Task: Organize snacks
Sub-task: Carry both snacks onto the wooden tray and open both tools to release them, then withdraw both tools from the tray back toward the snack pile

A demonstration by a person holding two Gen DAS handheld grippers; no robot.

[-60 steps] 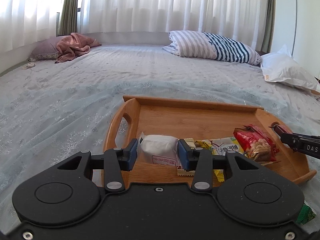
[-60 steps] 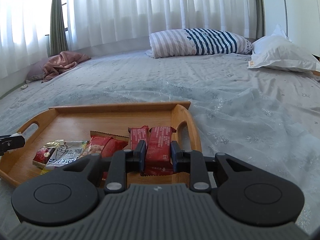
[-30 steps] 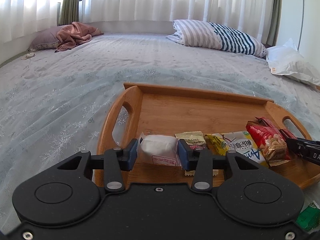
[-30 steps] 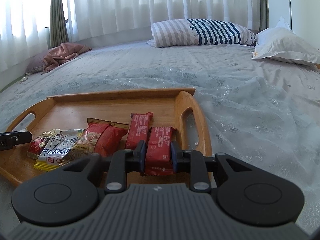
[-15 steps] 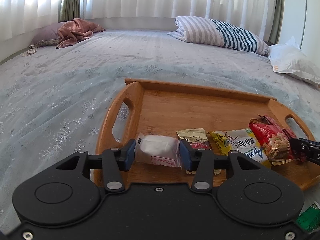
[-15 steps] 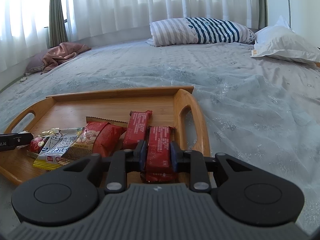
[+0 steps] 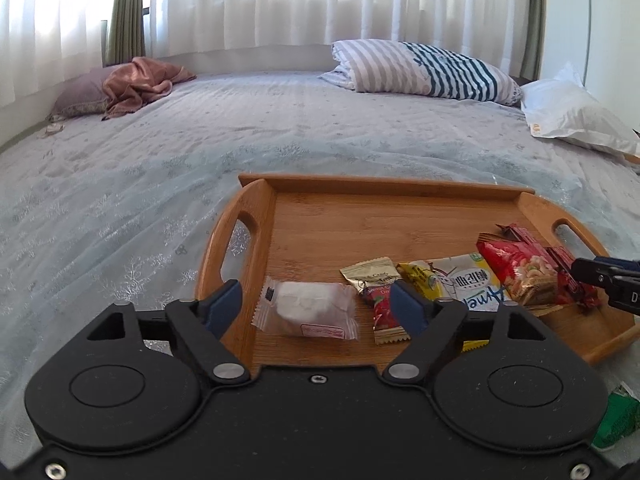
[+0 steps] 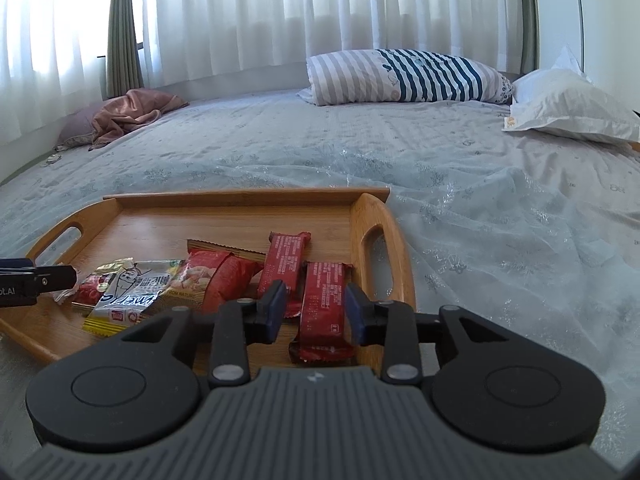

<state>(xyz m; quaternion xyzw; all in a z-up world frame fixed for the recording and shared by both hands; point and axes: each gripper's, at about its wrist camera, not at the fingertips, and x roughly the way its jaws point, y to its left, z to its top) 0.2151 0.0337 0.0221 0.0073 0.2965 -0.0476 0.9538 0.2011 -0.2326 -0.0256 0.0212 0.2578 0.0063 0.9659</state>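
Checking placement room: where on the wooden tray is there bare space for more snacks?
The far half of the wooden tray is bare, between both handles, behind the snack row. The near edge is crowded: white wrapped cake, gold-red sachet, yellow-white packet, red nut bag, red bars.

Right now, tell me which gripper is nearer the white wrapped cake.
Left. The left gripper brackets the white wrapped cake, open; the right gripper is at the tray's opposite end.

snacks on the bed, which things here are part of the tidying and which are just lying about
Part of the job:
wooden tray
white wrapped cake
gold and red sachet
yellow and white packet
red nut bag
two red bars
green packet, off the tray

Just lying about:
striped pillow
white pillow
pink cloth
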